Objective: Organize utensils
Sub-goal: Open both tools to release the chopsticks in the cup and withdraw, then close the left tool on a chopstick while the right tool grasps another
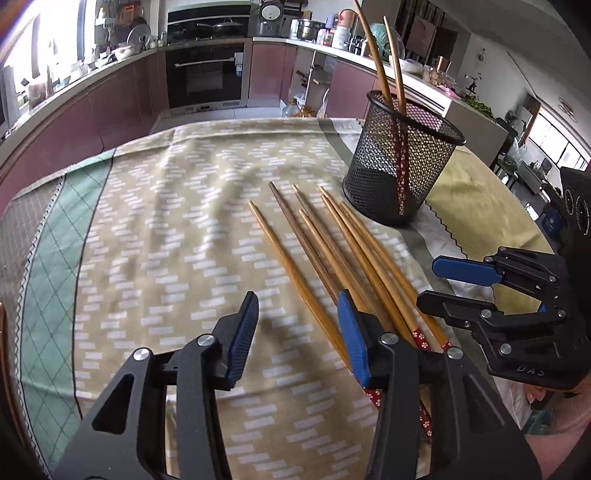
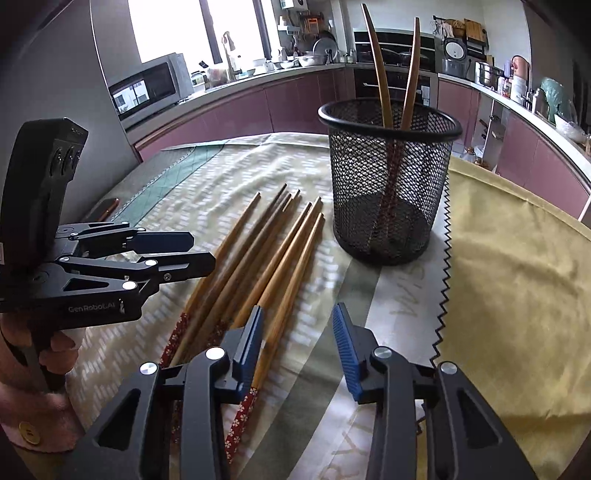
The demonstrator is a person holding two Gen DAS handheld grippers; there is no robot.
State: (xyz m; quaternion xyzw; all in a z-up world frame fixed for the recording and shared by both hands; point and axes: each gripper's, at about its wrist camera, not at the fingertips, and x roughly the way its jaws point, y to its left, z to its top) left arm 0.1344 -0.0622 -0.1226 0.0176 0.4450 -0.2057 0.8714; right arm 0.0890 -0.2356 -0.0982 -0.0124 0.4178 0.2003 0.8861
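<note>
Both grippers pointed down toward the chopsticks (image 1: 332,251). The left gripper (image 1: 299,334) and right gripper (image 2: 297,343) had jaws parted, empty, flanking the bundle's patterned ends.

I'm looking into a home kitchen, built-in oven (image 1: 205,74) in mauve cabinets (image 1: 122,99) at the far wall, rice cooker (image 1: 270,16) and pots on the counter, microwave (image 2: 151,88) far left by a bright window (image 2: 166,26), cloth-covered table (image 1: 166,206) near.
</note>
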